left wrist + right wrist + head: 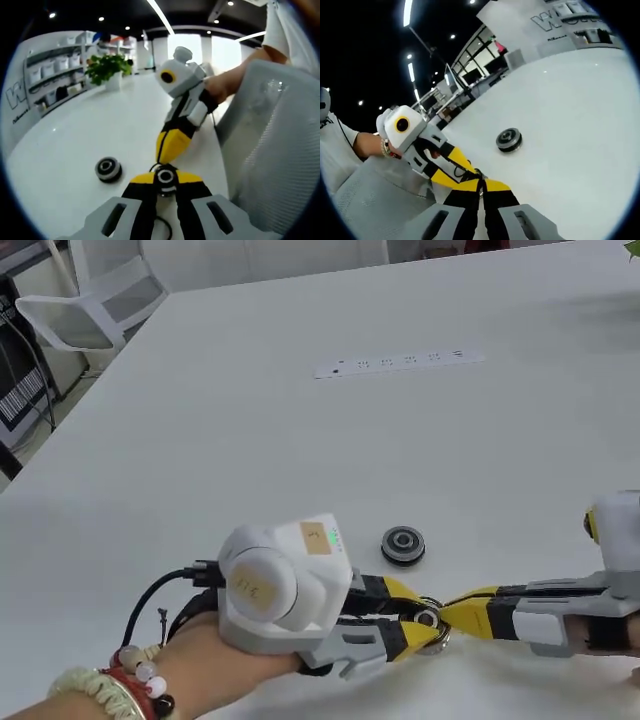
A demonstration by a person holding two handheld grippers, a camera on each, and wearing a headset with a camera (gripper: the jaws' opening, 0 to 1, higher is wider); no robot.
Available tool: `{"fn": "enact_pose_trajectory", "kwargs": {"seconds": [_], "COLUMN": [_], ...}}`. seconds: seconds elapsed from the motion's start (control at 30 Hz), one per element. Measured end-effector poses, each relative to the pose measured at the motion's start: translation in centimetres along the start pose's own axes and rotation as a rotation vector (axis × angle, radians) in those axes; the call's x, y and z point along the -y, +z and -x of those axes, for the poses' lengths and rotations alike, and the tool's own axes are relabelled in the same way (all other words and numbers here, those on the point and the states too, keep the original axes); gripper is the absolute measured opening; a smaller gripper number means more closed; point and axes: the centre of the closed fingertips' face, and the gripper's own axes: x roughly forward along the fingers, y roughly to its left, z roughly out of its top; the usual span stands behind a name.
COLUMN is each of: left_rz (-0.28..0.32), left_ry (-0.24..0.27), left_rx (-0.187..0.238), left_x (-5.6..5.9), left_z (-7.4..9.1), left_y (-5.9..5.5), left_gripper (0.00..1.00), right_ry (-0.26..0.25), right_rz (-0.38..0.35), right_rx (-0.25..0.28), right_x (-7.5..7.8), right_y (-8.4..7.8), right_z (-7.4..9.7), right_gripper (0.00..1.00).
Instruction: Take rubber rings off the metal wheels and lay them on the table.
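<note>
- At a white table (300, 440), the left gripper (427, 623) holds a small metal wheel (428, 618) just above the near edge, its yellow-tipped jaws closed on the wheel from both sides.
- The right gripper (462, 616) comes in from the right and meets the left one tip to tip. Its jaws are pressed together at the rim of the held wheel, and whatever they pinch is too small to make out.
- In the left gripper view, a thin black loop (164, 226) curls under the left gripper, just below the held wheel.
- A second wheel (403, 544) lies flat on the table just beyond the two grippers, apart from both, with a dark band around its rim.
- The hand (215, 665) on the left gripper wears beaded bracelets (125, 680) at the wrist.
- A white power strip (400, 363) lies farther up the table, well apart from the work.
- A white chair (95, 310) stands at the table's far left corner.
</note>
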Motion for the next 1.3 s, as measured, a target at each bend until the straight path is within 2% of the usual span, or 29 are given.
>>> {"fn": "enact_pose_trajectory", "kwargs": {"seconds": [0.07,0.1,0.13,0.17,0.4,0.5,0.57,0.67,0.73,0.8,0.87,1.03,1.13,1.23,1.27,1.3], "left_rz": [0.001,0.000,0.000,0.001,0.017,0.015,0.009,0.020,0.047,0.048,0.026,0.037,0.011,-0.003,-0.012,-0.019], "left_ry": [0.000,0.000,0.000,0.000,-0.008,-0.015,-0.023,-0.024,-0.037,-0.030,-0.028,-0.020,0.001,0.020,0.022,0.031], "left_rx": [-0.001,-0.002,-0.003,-0.004,-0.025,-0.034,-0.027,0.005,0.019,0.032,0.056,0.091,0.115,0.122,0.114,0.089], "left_x": [0.0,0.0,0.0,0.0,0.0,0.0,0.1,0.1,0.3,0.3,0.4,0.3,0.3,0.1,0.1,-0.1], "left_z": [0.0,0.0,0.0,0.0,0.0,0.2,0.5,0.9,1.2,1.6,2.2,4.0,5.4,6.6,6.9,7.4], "left_y": [0.0,0.0,0.0,0.0,0.0,0.1,0.5,1.6,2.3,3.0,3.9,5.6,6.5,6.5,6.3,5.7], "left_gripper": [0.14,0.14,0.14,0.14,0.14,0.17,0.20,0.27,0.36,0.42,0.45,0.51,0.53,0.54,0.55,0.55], "right_ry": [-0.017,-0.012,-0.016,-0.012,-0.004,0.002,0.003,0.002,0.007,0.010,0.014,0.017,0.021,0.024,0.028,0.028], "right_rz": [-0.016,0.021,0.014,-0.030,-0.055,-0.082,-0.087,-0.101,-0.107,-0.116,-0.127,-0.125,-0.134,-0.143,-0.148,-0.151], "right_rx": [-0.027,-0.018,-0.016,-0.011,-0.009,-0.005,-0.005,-0.006,0.002,0.009,0.009,0.002,0.001,0.002,0.004,0.003], "right_x": [0.2,0.0,0.2,0.1,0.0,-0.1,-0.2,-0.2,-0.3,-0.4,-0.5,-0.9,-1.5,-2.0,-2.3,-2.4], "right_y": [-0.5,-0.2,-0.1,-0.1,-0.2,-0.2,-0.3,-0.3,-0.2,-0.1,-0.1,-0.2,-0.5,-0.9,-1.0,-1.1], "right_z": [-0.3,-0.5,-0.6,-0.4,-0.3,-0.3,-0.2,-0.1,0.0,0.1,0.2,0.5,0.8,1.3,1.5,1.5], "right_gripper": [0.00,0.00,0.00,0.00,0.00,0.00,0.00,0.00,0.00,0.00,0.00,0.00,0.00,0.00,0.00,0.00]}}
